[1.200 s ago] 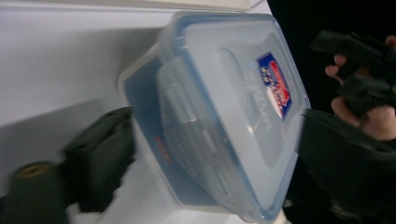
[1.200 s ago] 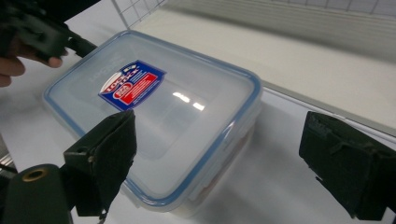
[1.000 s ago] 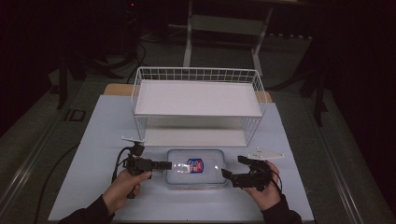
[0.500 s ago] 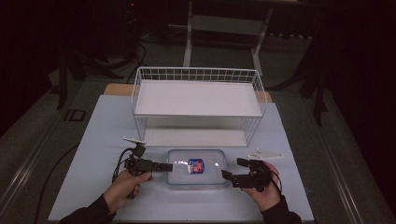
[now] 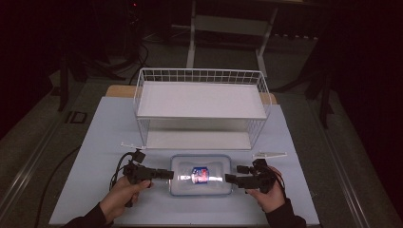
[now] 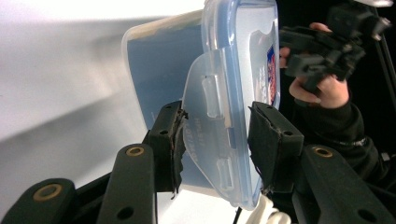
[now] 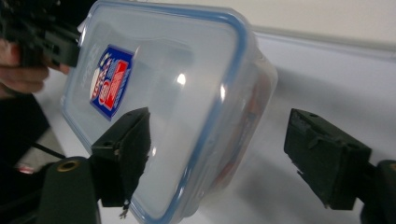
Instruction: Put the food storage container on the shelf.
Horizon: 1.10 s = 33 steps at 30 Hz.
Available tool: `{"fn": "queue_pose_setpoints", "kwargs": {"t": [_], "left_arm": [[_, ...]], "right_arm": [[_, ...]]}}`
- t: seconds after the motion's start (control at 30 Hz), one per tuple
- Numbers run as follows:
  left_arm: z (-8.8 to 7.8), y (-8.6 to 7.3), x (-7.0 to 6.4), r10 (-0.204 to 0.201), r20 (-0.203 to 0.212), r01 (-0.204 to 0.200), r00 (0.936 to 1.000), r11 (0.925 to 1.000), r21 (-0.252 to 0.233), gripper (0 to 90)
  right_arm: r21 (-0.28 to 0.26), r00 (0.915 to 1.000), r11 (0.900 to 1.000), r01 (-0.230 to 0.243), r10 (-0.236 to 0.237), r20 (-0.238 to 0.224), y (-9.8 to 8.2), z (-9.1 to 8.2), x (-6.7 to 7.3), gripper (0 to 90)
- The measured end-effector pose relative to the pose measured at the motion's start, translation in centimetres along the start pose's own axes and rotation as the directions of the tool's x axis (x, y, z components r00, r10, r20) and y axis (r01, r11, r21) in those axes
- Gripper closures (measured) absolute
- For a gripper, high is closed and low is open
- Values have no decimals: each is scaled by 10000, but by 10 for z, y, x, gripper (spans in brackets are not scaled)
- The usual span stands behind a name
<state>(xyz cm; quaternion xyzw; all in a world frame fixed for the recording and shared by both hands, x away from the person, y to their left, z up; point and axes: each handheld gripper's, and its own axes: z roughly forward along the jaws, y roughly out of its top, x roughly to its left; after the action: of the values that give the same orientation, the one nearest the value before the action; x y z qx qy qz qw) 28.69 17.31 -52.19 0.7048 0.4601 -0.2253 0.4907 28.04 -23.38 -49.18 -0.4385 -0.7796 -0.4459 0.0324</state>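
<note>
A clear plastic box (image 5: 190, 187) with a blue-rimmed lid and a red and blue sticker (image 5: 200, 174) lies near the table's front edge. My left gripper (image 5: 168, 175) is at its left end. In the left gripper view the jaws (image 6: 219, 137) have just been closing and are shut on the lid's latch flap (image 6: 210, 121). My right gripper (image 5: 229, 178) is at the box's right end. Its jaws (image 7: 224, 151) have just been closing but stand wide. One pad lies over the lid (image 7: 173, 84) and the other is well off the box's side.
A white wire shelf rack (image 5: 199, 102) stands behind the box. Two thin white strips lie on the pale blue mat (image 5: 309, 190), one at the left (image 5: 133, 145) and one at the right (image 5: 269, 154). Dark floor surrounds the table.
Both hands stay at the box's two ends, and the box has not shifted. The high view shows no clear movement.
</note>
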Motion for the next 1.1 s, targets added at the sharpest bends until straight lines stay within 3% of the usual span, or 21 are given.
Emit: {"fn": "queue_pose_setpoints", "kwargs": {"t": [0.07, 0.3, 0.47, 0.57, 0.7, 0.77, 0.8, 0.83, 0.87, 1.03, 1.1], "left_arm": [[-1, -2, -3, 185, -15, -185, 9998, 9998, -33, 566], [-2, -4, -4, 285, 28, -285, 9996, 9996, 38, 574], [-2, -6, -4, 281, 88, -281, 9996, 9996, -19, 577], [-2, -7, -2, 128, 120, -127, 9998, 9999, -95, 578], [-2, -8, -5, 245, 46, -245, 9997, 9996, -105, 578], [-2, -8, -5, 272, 31, -272, 9996, 9996, -105, 578], [-2, -8, -5, 345, 32, -344, 9994, 9994, -83, 578], [-2, -8, -5, 344, 40, -343, 9994, 9994, -69, 578], [-2, -8, -5, 358, 60, -358, 9993, 9993, -60, 578], [-2, -8, -4, 396, 59, -395, 9992, 9992, -39, 579], [-2, -8, -5, 319, 78, -319, 9995, 9995, -35, 580]], "right_arm": [[149, 9977, 9984, -545, 550, -398, -2, 2, -9, 309], [352, 9905, 9957, -853, 886, -1056, -2, -3, -14, 453], [635, 9713, 9875, -1441, 1534, -1815, -3, 0, -20, 549], [627, 9685, 9856, -1572, 1662, -1854, -2, -3, -21, 651], [506, 9666, 9823, -1806, 1867, -1755, -3, -8, -20, 704], [547, 9645, 9810, -1861, 1930, -1801, -3, -8, -21, 700], [735, 9576, 9775, -1975, 2084, -1989, -3, -4, -23, 612], [829, 9565, 9757, -2027, 2154, -1967, -3, -1, -22, 532], [859, 9604, 9776, -1924, 2055, -1882, -3, 2, -22, 511], [1088, 9426, 9692, -2209, 2408, -2312, -3, 8, -25, 509], [1110, 9424, 9687, -2219, 2423, -2305, -3, 7, -25, 515]]}}
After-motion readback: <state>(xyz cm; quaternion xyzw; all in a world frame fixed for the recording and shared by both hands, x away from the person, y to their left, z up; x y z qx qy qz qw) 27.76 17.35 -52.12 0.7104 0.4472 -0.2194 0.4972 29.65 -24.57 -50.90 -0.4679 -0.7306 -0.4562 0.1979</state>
